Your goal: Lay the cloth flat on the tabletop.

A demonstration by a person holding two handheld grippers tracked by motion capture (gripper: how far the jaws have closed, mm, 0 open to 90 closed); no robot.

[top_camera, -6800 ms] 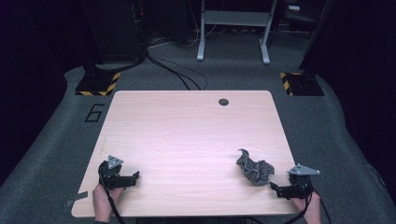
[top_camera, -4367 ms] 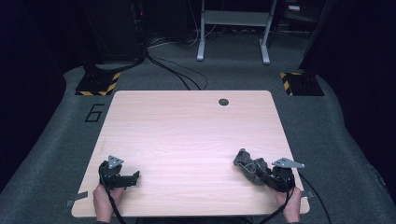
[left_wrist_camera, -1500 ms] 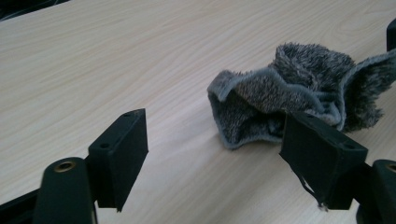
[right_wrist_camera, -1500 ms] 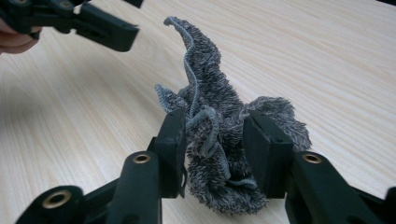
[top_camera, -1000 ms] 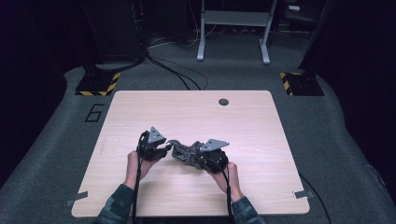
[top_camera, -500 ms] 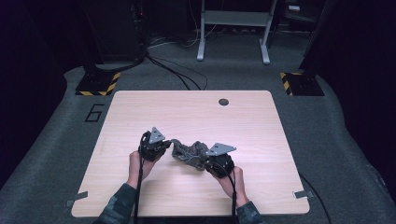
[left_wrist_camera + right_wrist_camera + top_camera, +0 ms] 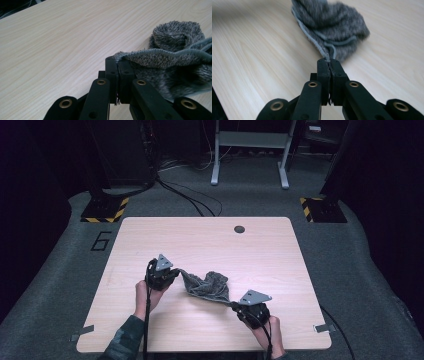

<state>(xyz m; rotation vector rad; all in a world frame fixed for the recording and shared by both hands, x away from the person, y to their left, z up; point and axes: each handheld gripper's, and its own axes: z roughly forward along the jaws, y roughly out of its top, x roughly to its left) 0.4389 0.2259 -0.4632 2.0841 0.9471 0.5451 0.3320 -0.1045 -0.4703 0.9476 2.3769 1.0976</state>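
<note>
A grey fuzzy cloth (image 7: 206, 286) hangs stretched between my two grippers over the middle of the wooden table (image 7: 210, 240). My left gripper (image 7: 175, 272) is shut on the cloth's left edge (image 7: 140, 53), and its jaws are pressed together on the hem. My right gripper (image 7: 234, 305) is shut on a corner of the cloth (image 7: 332, 27) nearer the table's front edge. The rest of the cloth sags in a bunch between them and rests on the wood.
A round cable hole (image 7: 239, 229) sits near the table's far edge. Tape tabs mark the front corners (image 7: 320, 327). Beyond the table stand a metal frame (image 7: 250, 150), floor cables (image 7: 185, 195) and yellow-black striped feet (image 7: 105, 212).
The right gripper picked up the crumpled cloth at the front right and carried it to the middle, where the left gripper took hold. The right gripper has since pulled toward the front right, stretching the cloth.
</note>
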